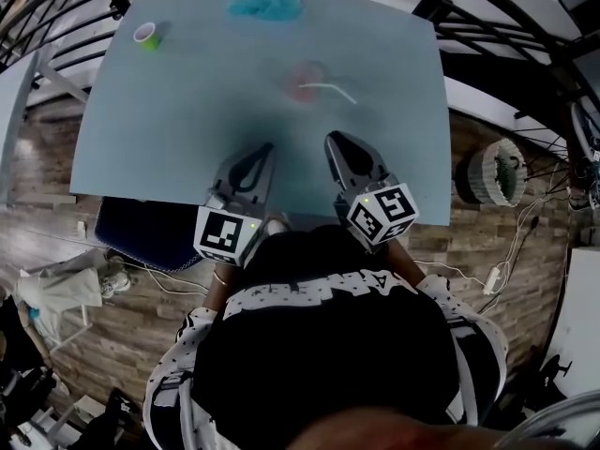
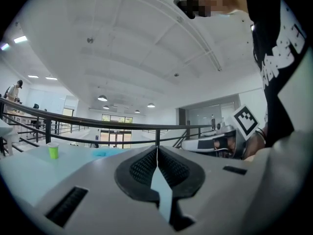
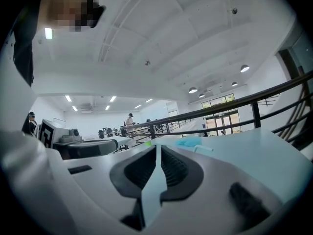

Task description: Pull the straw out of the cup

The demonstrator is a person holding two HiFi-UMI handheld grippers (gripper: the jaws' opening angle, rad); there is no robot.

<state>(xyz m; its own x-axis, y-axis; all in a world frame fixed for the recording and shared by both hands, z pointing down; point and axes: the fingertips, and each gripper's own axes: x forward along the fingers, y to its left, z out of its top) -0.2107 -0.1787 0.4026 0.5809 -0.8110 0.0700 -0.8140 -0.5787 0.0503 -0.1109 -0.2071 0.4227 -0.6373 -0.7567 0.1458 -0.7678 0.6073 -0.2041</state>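
Black top point(image 1: 319, 336), dotted sleeves point(image 1: 173, 382); grey left tongs point(image 1: 266, 148), right tongs point(image 1: 334, 139).

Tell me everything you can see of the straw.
The straw is white, thin and looks like plastic, with a bend near one end. It sits in the pinkish cup mid-table, leaning out over the rim toward the right. Nothing else touches it: the left gripper and right gripper are shut, well short of it.

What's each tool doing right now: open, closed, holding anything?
Left tool: closed, holding nothing.
Right tool: closed, holding nothing.
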